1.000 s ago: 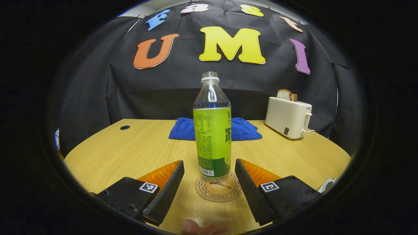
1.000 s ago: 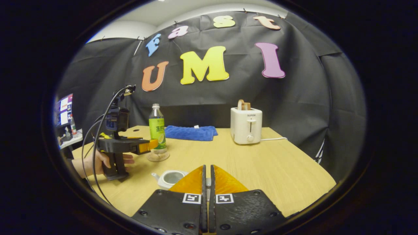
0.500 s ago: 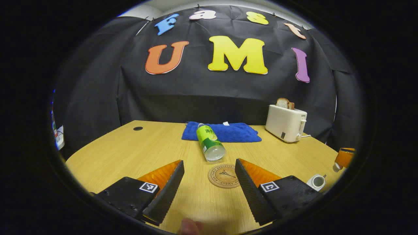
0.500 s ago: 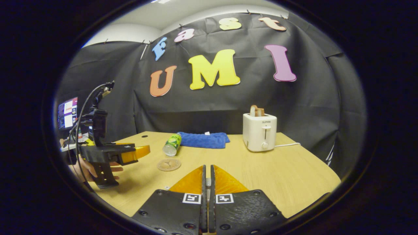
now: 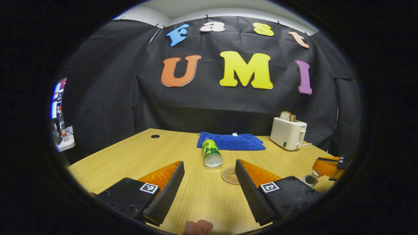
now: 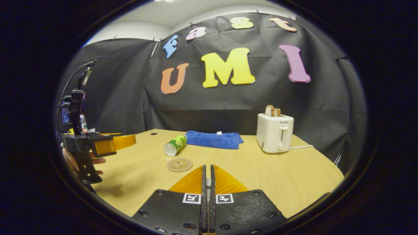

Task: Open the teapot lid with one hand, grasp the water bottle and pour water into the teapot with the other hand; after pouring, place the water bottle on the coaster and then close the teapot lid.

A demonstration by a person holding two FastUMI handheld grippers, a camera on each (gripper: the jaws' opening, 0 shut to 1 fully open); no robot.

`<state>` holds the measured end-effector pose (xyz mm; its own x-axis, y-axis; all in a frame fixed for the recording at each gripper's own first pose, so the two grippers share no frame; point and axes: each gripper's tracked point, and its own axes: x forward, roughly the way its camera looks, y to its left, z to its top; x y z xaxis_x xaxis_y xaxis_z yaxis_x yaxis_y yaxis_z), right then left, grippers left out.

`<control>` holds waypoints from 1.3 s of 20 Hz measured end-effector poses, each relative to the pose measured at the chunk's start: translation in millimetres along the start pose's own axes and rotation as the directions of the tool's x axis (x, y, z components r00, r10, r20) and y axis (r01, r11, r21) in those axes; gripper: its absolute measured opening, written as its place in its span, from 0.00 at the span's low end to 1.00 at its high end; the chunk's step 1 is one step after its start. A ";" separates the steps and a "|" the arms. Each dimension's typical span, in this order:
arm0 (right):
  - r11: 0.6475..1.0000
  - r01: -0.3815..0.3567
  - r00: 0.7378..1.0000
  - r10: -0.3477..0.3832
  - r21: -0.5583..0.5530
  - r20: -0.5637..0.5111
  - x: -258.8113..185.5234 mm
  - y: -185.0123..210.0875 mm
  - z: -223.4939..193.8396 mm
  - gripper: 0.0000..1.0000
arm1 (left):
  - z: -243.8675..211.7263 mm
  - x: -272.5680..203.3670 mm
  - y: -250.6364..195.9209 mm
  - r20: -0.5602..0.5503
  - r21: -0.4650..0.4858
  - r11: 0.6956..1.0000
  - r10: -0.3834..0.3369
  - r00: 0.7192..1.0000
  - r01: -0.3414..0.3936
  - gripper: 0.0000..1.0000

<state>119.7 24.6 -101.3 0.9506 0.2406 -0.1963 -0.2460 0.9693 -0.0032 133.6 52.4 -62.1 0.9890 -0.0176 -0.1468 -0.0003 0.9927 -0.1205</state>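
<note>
Left gripper (image 5: 209,182): fingers spread wide, nothing between them, hovering over the table (image 5: 130,156). Bottle (image 5: 211,153) lies on its side ahead of the fingers, base toward the camera, neck pointing at the blue towel (image 5: 232,142). It's off the coaster (image 5: 230,176), which sits just behind the right finger, partly hidden by it. So the bottle isn't parked where the task wants it; judged a failed placement, needs righting and resetting on the coaster. The open spread fits a released grip.

Right gripper (image 6: 206,179): fingers pressed together; a small pale bit shows in the slit, likely the teapot lid held up out of the way, but can't tell for sure. In the left gripper view the right gripper hangs off to the right of the fingers, just above the teapot (image 5: 308,179), whose mouth looks open. Lid closing not yet done.

Toaster (image 6: 275,132) stands far right, well apart, not involved.
</note>
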 end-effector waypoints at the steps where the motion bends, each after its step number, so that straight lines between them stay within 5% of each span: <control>1: 1.000 0.000 1.000 0.000 -0.006 -0.002 1.5 0.1 -2.8 0.02 | 1.5 -2.4 0.3 0.005 -0.001 1.000 0.001 1.000 -0.001 0.98; 19: 0.999 0.006 1.000 -0.006 -0.033 -0.019 8.9 3.3 -24.7 0.02 | 10.5 14.7 5.5 -0.064 -0.003 1.000 0.002 0.998 -0.002 0.97; 23: 0.999 0.015 1.000 -0.016 -0.048 -0.018 9.1 4.0 -24.6 0.02 | 22.5 63.4 0.5 -0.141 -0.047 0.997 -0.063 0.988 0.057 0.97; 26: 0.999 0.011 1.000 -0.012 -0.053 -0.020 8.9 4.4 -25.4 0.02 | 26.1 116.9 -13.1 -0.275 -0.050 0.989 -0.145 0.950 0.136 0.99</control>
<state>122.3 29.7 -128.0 0.9495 0.2280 -0.2154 -0.2454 0.9677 -0.0573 253.1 40.5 -52.1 0.8994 -0.1934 -0.3920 0.1272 0.9738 -0.1886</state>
